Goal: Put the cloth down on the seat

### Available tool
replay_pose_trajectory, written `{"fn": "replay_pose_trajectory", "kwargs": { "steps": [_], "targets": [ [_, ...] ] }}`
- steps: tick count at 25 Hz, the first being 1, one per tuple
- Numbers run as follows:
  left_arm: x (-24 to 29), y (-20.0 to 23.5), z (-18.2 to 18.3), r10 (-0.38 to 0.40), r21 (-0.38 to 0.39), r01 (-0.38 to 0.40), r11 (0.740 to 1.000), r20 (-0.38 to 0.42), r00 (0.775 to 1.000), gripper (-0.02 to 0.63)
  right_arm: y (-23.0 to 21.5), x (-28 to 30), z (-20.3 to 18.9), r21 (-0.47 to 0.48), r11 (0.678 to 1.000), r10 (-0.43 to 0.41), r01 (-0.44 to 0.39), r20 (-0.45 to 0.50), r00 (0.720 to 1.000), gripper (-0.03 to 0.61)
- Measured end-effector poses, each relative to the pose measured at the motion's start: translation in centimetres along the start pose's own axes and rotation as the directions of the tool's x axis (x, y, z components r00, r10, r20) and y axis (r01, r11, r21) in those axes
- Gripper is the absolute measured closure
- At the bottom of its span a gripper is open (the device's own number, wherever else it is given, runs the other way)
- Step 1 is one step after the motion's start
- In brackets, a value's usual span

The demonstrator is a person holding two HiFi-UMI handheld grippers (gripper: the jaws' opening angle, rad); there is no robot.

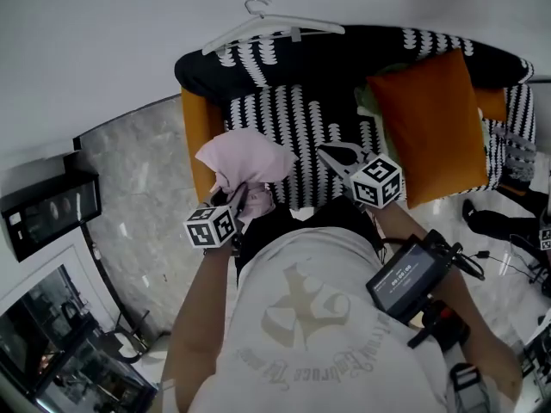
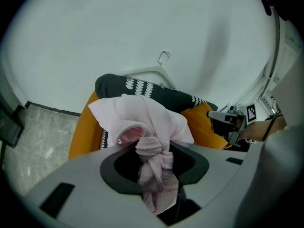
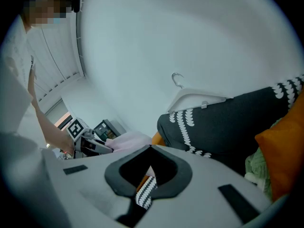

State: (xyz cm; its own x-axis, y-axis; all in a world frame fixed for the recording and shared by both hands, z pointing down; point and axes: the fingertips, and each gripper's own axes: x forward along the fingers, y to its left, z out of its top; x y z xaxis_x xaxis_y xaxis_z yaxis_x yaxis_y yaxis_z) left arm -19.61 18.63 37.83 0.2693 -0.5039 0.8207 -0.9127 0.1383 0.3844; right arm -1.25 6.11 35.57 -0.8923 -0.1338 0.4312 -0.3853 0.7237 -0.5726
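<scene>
The seat (image 1: pixel 293 132), covered in black-and-white patterned fabric, lies ahead of and below both grippers. An orange cushion (image 1: pixel 430 123) leans on it beyond the right gripper's far side.

The cloth (image 1: pixel 245 157), pale pink and bunched, is not yet on the seat. It is carried in the air, out past the tips of the left gripper (image 1: pixel 244 192). This gripper is closed on the cloth's twisted neck, which fills the gap between its jaws, while the loose bulk flares beyond them.

The cloth's long axis runs along the gripper's own line. The narrow knotted end sits back between the jaws and the wide ruffled end points forward toward the sofa back.

The right gripper (image 1: pixel 340 157) hangs beside it with its jaws spread and nothing between them.

This looks like the carrying step, just short of placement. The next move probably calls for lowering the left gripper forward until the bulk rests on the patterned fabric, clear of the cushion, then letting go.
</scene>
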Motion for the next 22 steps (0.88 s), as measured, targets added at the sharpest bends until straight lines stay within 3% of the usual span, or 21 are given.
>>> {"fn": "replay_pose_trajectory", "kwargs": {
  "steps": [8,12,22],
  "targets": [
    [2.4,3.1,-1.4,-0.021,0.022,0.022,1.000,-0.065,0.998,0.449,-0.4,3.1,-0.8,0.057,0.997,-0.054,0.053,0.016,0.998,0.563],
    [4.0,3.5,-3.8,-0.024,0.021,0.027,0.999,-0.101,0.995,0.449,-0.8,3.7,-3.5,0.068,0.996,-0.057,0.058,-0.019,0.998,0.563],
    [6.9,3.4,-6.2,-0.028,0.027,0.033,0.999,-0.182,0.983,0.449,-2.5,3.3,-6.1,0.055,0.996,-0.066,0.071,-0.090,0.994,0.563]
  ]
}}
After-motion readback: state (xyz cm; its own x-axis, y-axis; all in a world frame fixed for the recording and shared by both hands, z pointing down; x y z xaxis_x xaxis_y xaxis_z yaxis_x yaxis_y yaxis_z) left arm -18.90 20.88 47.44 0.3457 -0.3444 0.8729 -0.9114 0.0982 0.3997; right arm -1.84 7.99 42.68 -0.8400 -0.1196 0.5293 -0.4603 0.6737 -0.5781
